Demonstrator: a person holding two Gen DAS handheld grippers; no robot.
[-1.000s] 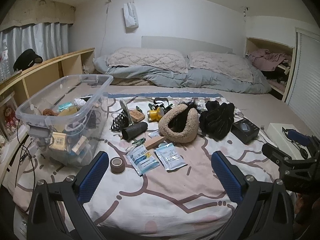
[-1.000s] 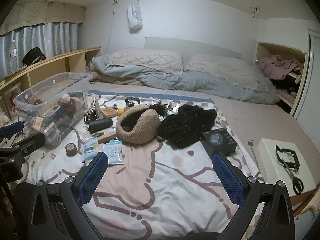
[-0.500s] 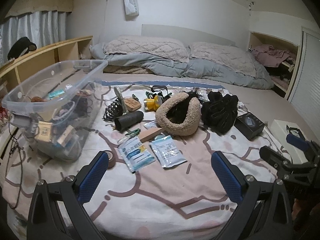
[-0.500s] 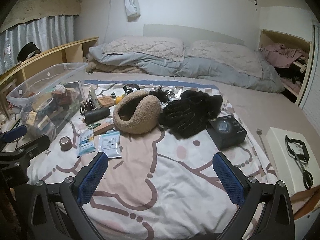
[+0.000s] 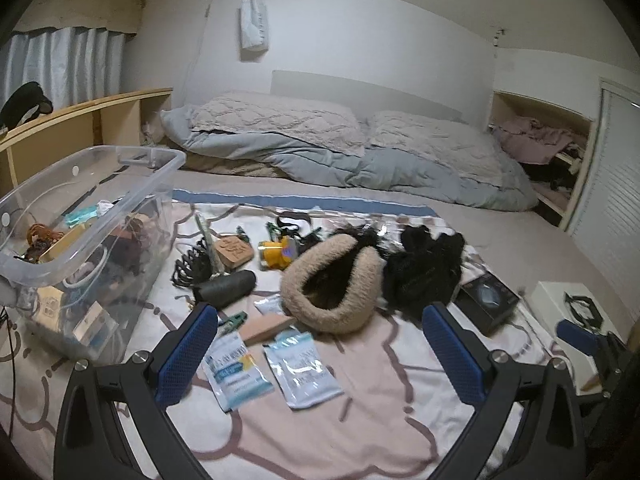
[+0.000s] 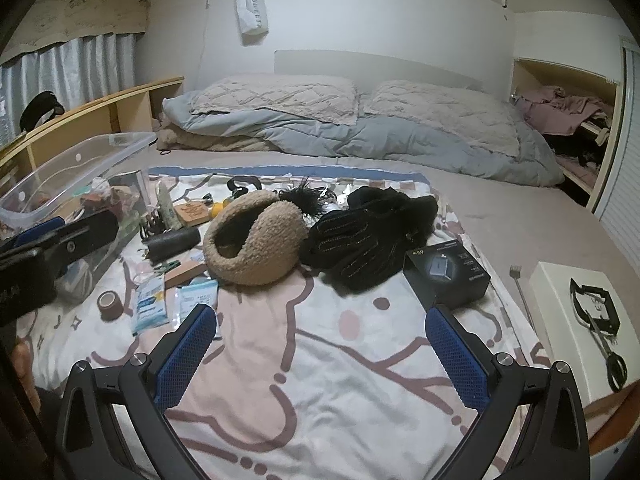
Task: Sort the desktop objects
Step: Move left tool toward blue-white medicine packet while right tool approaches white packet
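Note:
Loose items lie on a patterned sheet [image 5: 320, 432] on a bed. A tan fleece hat [image 5: 332, 284] [image 6: 252, 236] sits mid-sheet, with black gloves [image 5: 420, 268] [image 6: 360, 240] to its right and a black box [image 6: 448, 276] [image 5: 486, 300] beyond them. Two white-blue packets [image 5: 302, 368] [image 5: 234, 372] lie just past my left gripper [image 5: 320, 344], which is open and empty. A black cylinder [image 5: 228, 288] and a tape roll [image 6: 110, 304] lie nearer the clear bin [image 5: 96, 224], which holds several items. My right gripper [image 6: 322, 340] is open and empty over bare sheet.
A white box [image 6: 572, 320] carrying a black tool [image 6: 596, 320] sits at the right edge of the bed. Pillows [image 5: 276, 120] and a blue duvet [image 5: 360, 168] lie at the far end. A wooden shelf [image 5: 72, 124] runs along the left. The other gripper [image 6: 52, 248] shows at the left.
Both grippers have moved forward and lower toward the items, which now look larger and nearer. The tape roll has gone behind the left finger in the left view. Nothing was picked up.

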